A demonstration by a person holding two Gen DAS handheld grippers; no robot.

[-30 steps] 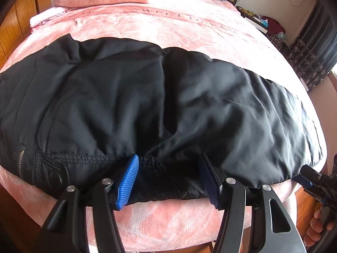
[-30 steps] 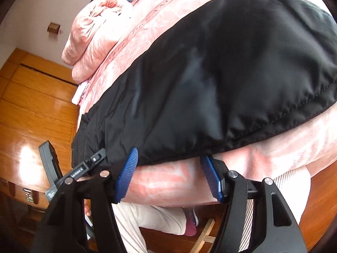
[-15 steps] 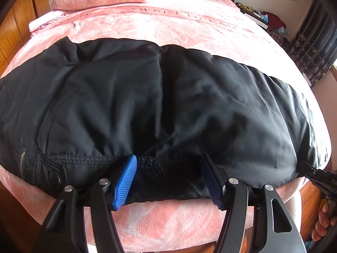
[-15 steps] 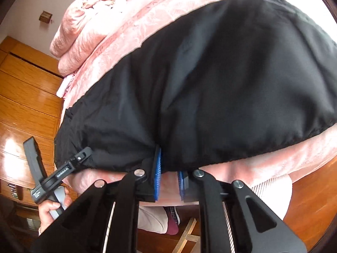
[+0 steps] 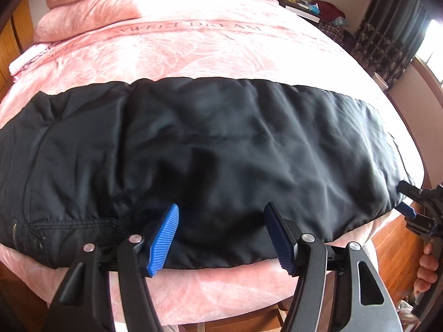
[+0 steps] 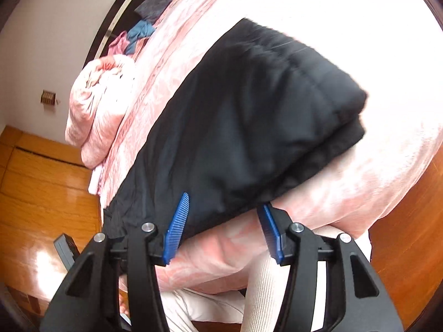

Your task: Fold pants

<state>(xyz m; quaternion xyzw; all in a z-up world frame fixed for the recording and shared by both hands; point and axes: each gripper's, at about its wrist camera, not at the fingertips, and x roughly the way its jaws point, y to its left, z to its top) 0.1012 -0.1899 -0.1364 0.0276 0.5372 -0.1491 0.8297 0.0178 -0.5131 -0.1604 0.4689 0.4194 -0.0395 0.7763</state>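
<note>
1. So far, you are looking at the pants (image 5: 216, 149) lying as one long black band across the near edge of the bed (image 5: 210, 47), with what looks like one leg stacked on the other; I judge the lengthwise fold done.
2. Judging by that long band, you are still owing the crosswise folds, bringing the cuff end over toward the waist end.
3. You are holding the left gripper (image 5: 221, 235) with its jaws wide apart, straddling the near hem of the pants; the blue pads (image 5: 163, 240) are sitting at or just above the cloth, clamping nothing. Whether they are touching it, I cannot tell.
4. You are holding the right gripper (image 6: 224, 227) with its jaws wide apart too, at the pants' near edge toward the cuff end, where two thick layers (image 6: 343, 135) are showing. Nothing is being pinched between its pads.
5. From the left wrist view, the right gripper is showing at the far right corner of the pants, just off the bed's edge.
</note>
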